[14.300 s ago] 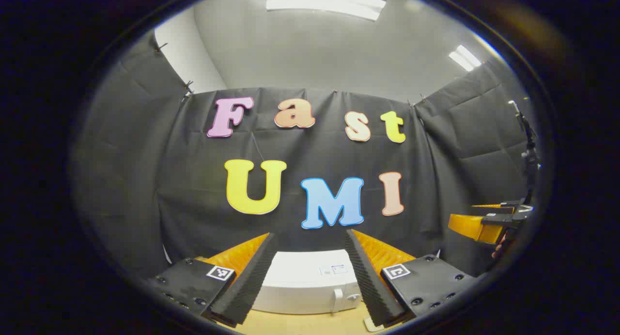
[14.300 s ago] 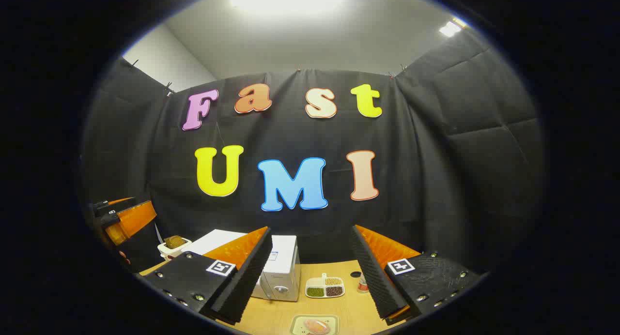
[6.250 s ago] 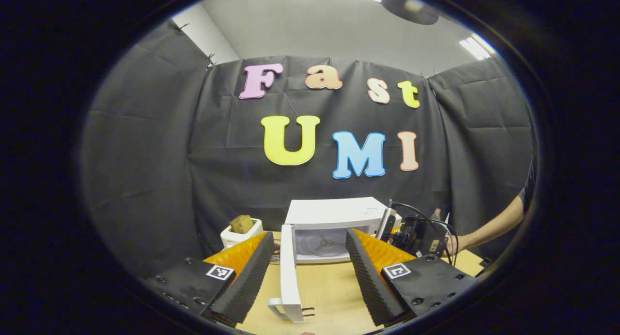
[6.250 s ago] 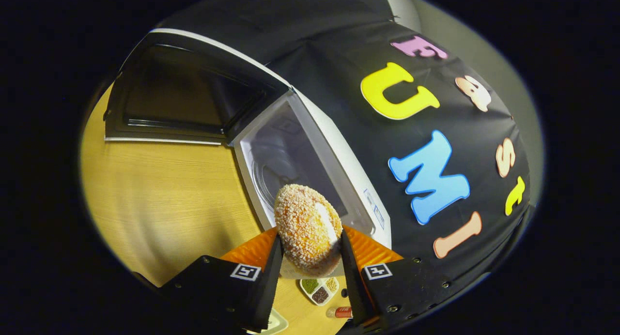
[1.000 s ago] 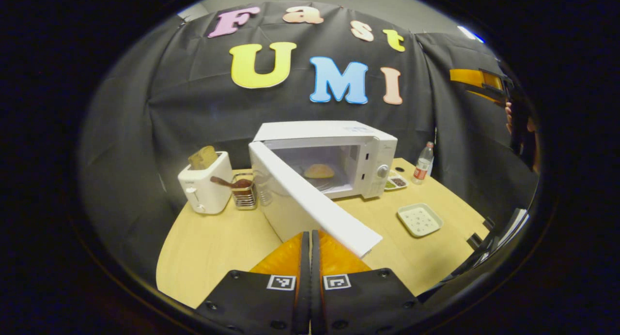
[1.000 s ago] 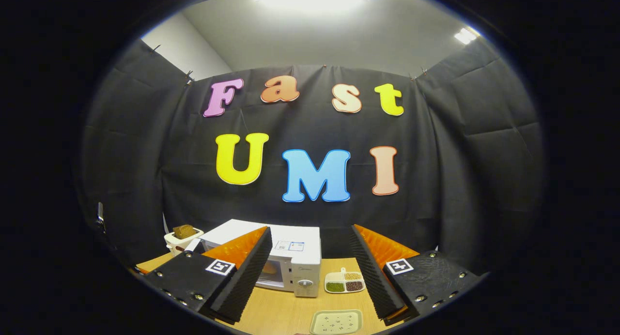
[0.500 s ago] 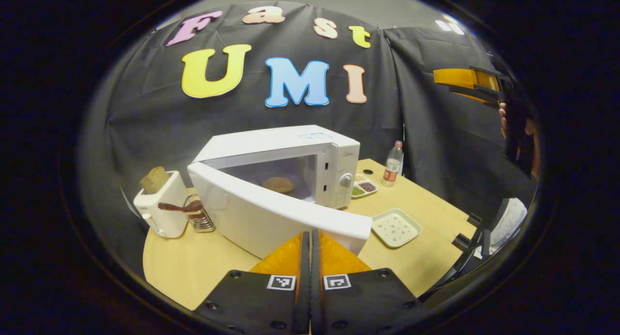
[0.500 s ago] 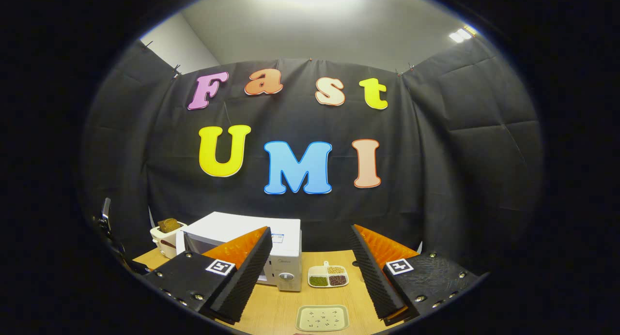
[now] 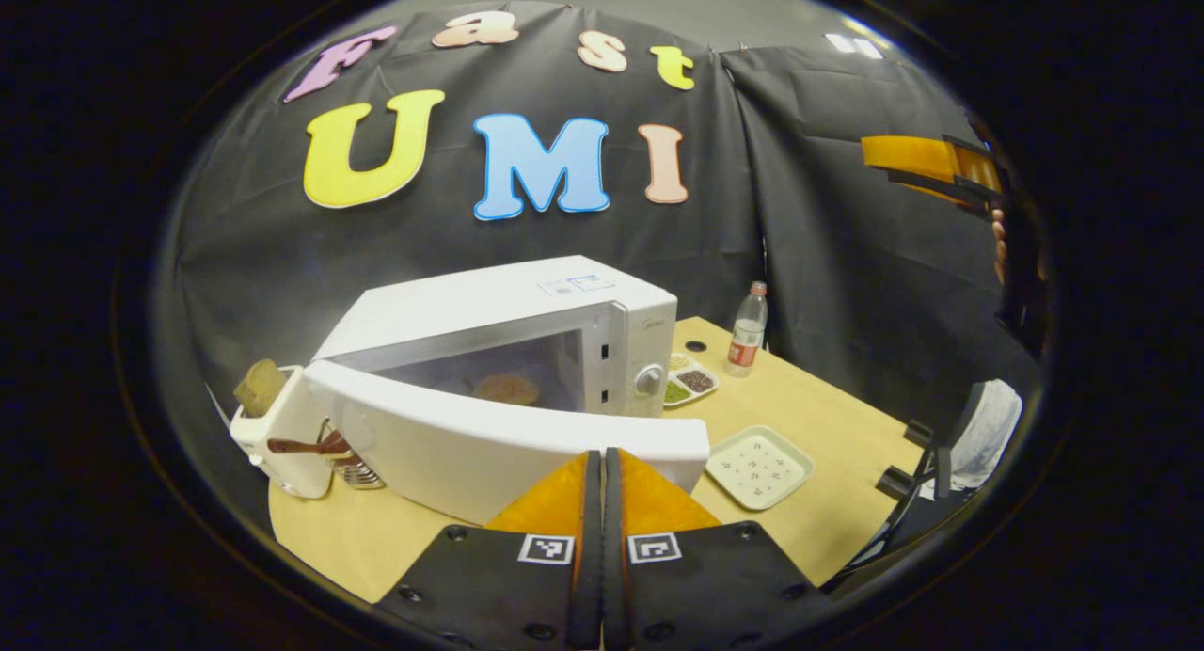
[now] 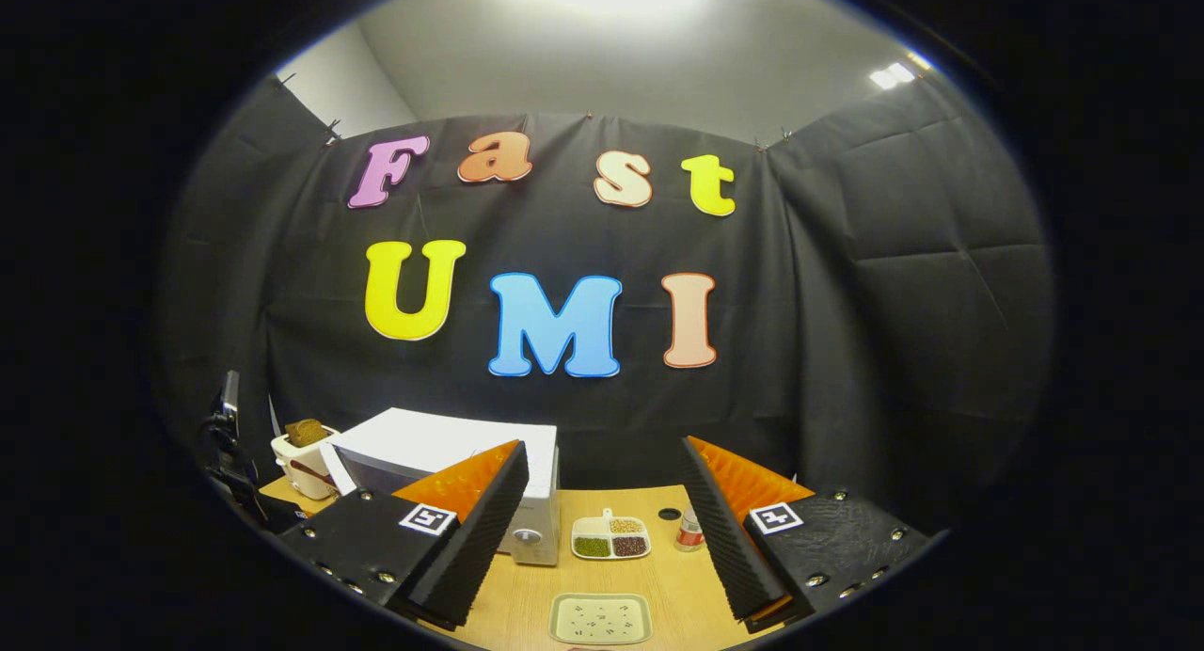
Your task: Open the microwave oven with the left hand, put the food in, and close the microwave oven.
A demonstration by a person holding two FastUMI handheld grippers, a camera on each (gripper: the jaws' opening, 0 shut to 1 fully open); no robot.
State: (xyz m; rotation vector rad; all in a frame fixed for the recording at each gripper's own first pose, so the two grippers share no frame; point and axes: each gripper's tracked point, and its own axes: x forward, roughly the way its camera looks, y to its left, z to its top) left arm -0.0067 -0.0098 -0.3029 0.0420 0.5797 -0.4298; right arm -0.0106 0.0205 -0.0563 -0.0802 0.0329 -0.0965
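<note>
The white microwave [image 9: 508, 298] stands mid-table with its door [image 9: 489, 435] part-way open, hinged at the left. Through the gap, a round crumbed bun [image 9: 506, 389] lies on the turntable inside. My left gripper [image 9: 603, 455] is shut with nothing between its fingers, and its tips rest against the door's outer face near the free edge. My right gripper [image 10: 602, 449] is open and empty, held high above the table's front. It also appears at the upper right of the left gripper view [image 9: 926, 157], in a hand. The microwave [image 10: 442, 444] sits low left in the right gripper view.
A toaster with bread [image 9: 273, 425] and a small rack with a spoon [image 9: 353, 463] stand left of the microwave. To the microwave's right on the wooden table [image 9: 828, 416] are a divided dish of beans [image 9: 687, 383], a bottle [image 9: 748, 326] and a pale speckled plate [image 9: 757, 463].
The door has swung further toward the microwave with my shut left gripper against it, narrowing the gap. My right gripper stays raised, open and empty.
</note>
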